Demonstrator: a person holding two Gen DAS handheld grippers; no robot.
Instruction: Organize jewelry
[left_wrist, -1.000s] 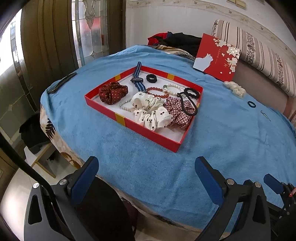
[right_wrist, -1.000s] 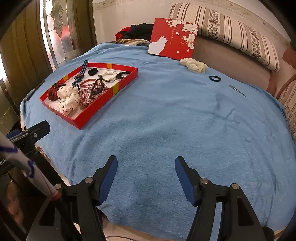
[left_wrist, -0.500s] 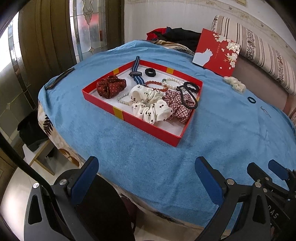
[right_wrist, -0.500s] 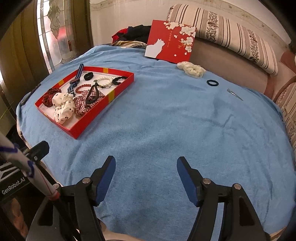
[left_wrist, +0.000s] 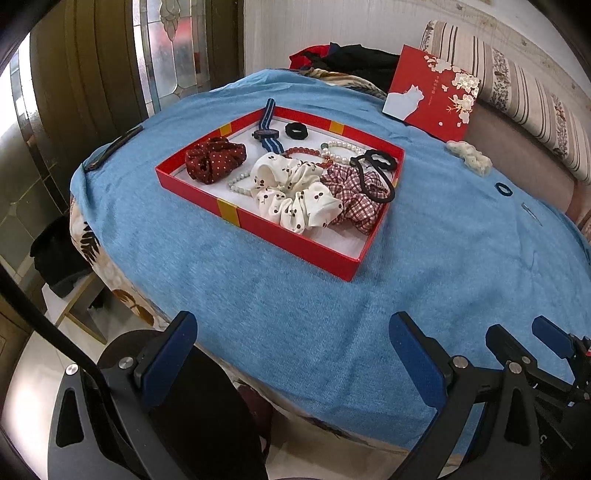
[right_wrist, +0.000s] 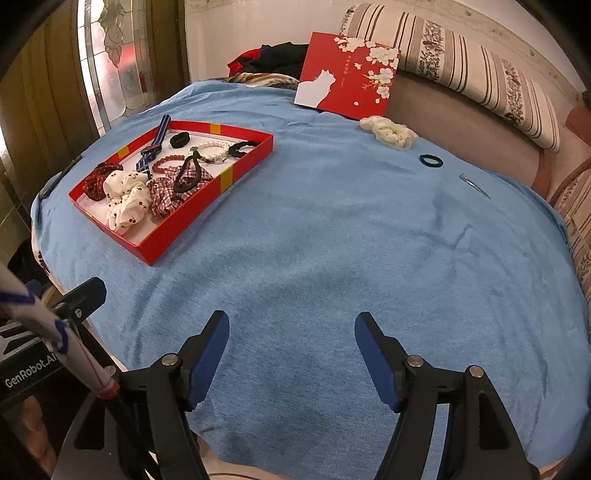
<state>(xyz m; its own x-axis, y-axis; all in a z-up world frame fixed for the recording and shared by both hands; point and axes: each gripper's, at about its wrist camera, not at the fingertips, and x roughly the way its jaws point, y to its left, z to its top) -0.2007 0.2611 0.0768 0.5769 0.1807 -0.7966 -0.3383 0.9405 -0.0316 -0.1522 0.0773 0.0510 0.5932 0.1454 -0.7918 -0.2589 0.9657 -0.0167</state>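
A red tray (left_wrist: 295, 248) (right_wrist: 168, 242) lies on the blue cloth and holds scrunchies, bead bracelets, a striped watch (left_wrist: 267, 131) and black hair ties. Outside the tray lie a cream scrunchie (left_wrist: 470, 158) (right_wrist: 388, 131), a small black hair tie (left_wrist: 504, 189) (right_wrist: 430, 160) and a metal hair clip (left_wrist: 531, 213) (right_wrist: 474, 185). My left gripper (left_wrist: 293, 341) is open and empty at the near edge, in front of the tray. My right gripper (right_wrist: 291, 345) is open and empty over bare cloth, far from the loose items.
A red box lid with a white cat and blossoms (left_wrist: 432, 88) (right_wrist: 349, 75) leans at the back. A striped cushion (right_wrist: 480, 74) runs along the right. Dark clothes (left_wrist: 351, 61) lie behind. A dark flat object (left_wrist: 112, 147) rests at the cloth's left edge.
Both grippers have moved forward a little over the cloth, so the tray and loose items look closer. Both stay open and empty.
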